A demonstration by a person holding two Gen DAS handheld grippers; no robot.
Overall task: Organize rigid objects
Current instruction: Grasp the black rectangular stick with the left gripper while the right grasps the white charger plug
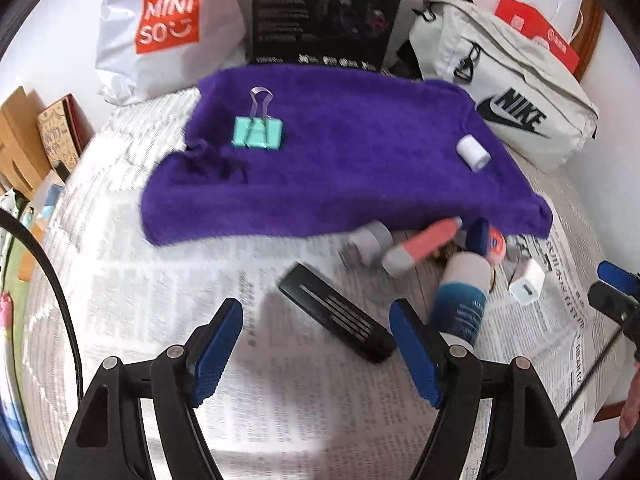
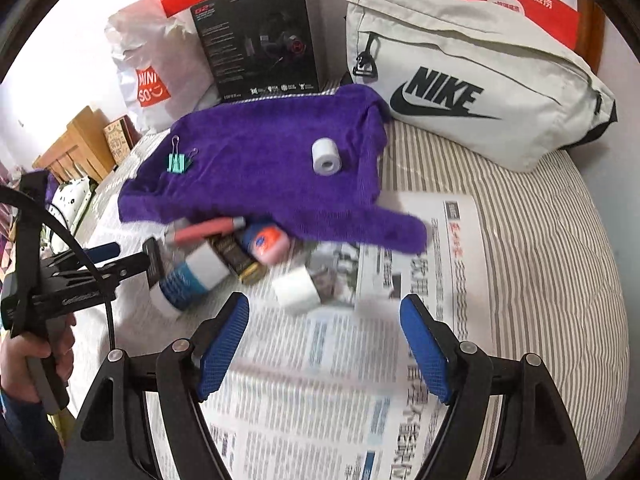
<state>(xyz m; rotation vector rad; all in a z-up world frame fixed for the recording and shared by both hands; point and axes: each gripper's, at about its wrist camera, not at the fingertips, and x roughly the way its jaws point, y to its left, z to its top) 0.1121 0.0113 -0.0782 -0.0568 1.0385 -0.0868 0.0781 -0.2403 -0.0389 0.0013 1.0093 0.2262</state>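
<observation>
A purple towel (image 1: 340, 152) (image 2: 272, 176) lies on newspaper and carries a green binder clip (image 1: 258, 132) (image 2: 179, 162) and a white roll (image 1: 473, 153) (image 2: 326, 156). At its near edge lies a heap: a teal-and-white bottle (image 1: 464, 296) (image 2: 188, 276), a pink tube (image 1: 420, 246) (image 2: 208, 230), a blue jar (image 1: 486, 238) (image 2: 264, 242), a white charger (image 1: 527, 287) (image 2: 298, 290) and a flat black box (image 1: 336, 316). My left gripper (image 1: 316, 344) (image 2: 120, 258) hangs open over the black box, its pads apart from it. My right gripper (image 2: 324, 340) (image 1: 616, 280) stands open over bare newspaper, just short of the charger.
Behind the towel stand a white Miniso bag (image 1: 160, 28), a black headset box (image 2: 260, 36) and a pale Nike pouch (image 2: 480, 88). Red bags lean at the back. A striped sheet (image 2: 540, 240) shows right of the newspaper. A hand (image 2: 36, 356) holds the left gripper's handle.
</observation>
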